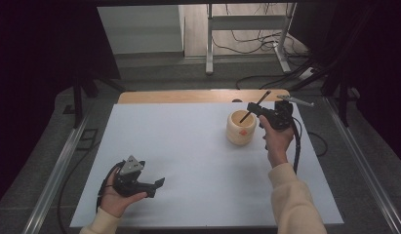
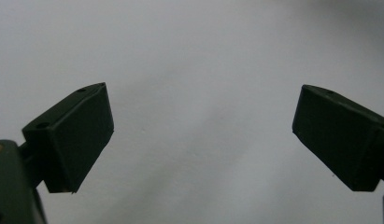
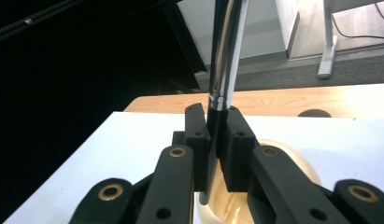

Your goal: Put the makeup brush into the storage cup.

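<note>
The right gripper (image 1: 255,110) is clamped on a thin rod (image 3: 225,56), black low down and chrome above, and holds it tilted over a pale wooden cup (image 1: 241,127) that stands far right on the white mat (image 1: 188,161). The rod's low end seems to dip inside the cup's mouth, and that looks like the risk: if the hand swings sideways, the rod could lever against the rim and tip the cup, or slip in the narrow jaws, since they pinch it on a short stretch. The left gripper (image 1: 151,185) rests near left, jaws wide apart and empty, well away from the cup. I cannot see the rod's tip, hidden behind the jaws, nor what the small orange mark on the cup is.
</note>
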`<state>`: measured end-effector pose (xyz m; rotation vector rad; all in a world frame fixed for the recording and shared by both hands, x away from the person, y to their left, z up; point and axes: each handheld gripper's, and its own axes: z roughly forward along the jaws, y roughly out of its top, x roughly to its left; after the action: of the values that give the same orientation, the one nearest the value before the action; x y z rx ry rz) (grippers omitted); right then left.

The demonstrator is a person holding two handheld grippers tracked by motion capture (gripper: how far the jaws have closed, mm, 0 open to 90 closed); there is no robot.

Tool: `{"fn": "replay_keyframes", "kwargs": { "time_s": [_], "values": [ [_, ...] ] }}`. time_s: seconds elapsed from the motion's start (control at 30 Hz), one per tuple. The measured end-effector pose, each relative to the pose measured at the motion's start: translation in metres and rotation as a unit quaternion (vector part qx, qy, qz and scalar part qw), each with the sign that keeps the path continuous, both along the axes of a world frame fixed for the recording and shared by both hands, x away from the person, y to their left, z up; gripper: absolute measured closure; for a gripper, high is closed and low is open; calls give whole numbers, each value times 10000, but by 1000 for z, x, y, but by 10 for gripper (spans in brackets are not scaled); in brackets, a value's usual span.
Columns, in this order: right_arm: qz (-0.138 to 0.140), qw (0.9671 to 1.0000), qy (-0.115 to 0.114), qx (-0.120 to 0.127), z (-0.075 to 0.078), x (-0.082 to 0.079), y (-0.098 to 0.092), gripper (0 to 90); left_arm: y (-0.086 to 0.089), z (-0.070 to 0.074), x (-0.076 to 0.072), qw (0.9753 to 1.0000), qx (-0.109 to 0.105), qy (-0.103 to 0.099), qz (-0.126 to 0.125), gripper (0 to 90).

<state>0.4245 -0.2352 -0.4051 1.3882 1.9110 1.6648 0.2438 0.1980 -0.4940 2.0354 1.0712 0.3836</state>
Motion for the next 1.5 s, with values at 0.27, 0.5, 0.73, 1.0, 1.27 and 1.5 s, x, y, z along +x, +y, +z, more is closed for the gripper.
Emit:
{"fn": "replay_keyframes", "kwargs": {
  "time_s": [0.27, 0.5, 0.73, 1.0, 1.27, 1.5],
  "values": [
    [-154, 9998, -31, -92, 3, 11, -1, 819, -1, 0, 0, 10000, 8, 19, -18, 59],
    [-364, 9991, 94, -216, -5, 18, -4, 819, -1, -2, 0, 10000, 21, 47, -21, 57],
    [-433, 9974, 124, -562, -15, 19, 6, 819, 0, -1, 0, 10000, 14, 46, -10, 56],
    [-343, 9973, 248, -593, -28, 19, 7, 818, 0, -2, 1, 10000, 28, 82, -6, 54],
    [-310, 9965, 170, -763, -29, 20, 11, 573, 1, -3, 1, 10000, 23, 80, -6, 54],
    [-480, 9954, 116, -825, -22, 14, 5, 152, 2, -2, 2, 10000, -2, 78, 15, 54]
  ]
}}
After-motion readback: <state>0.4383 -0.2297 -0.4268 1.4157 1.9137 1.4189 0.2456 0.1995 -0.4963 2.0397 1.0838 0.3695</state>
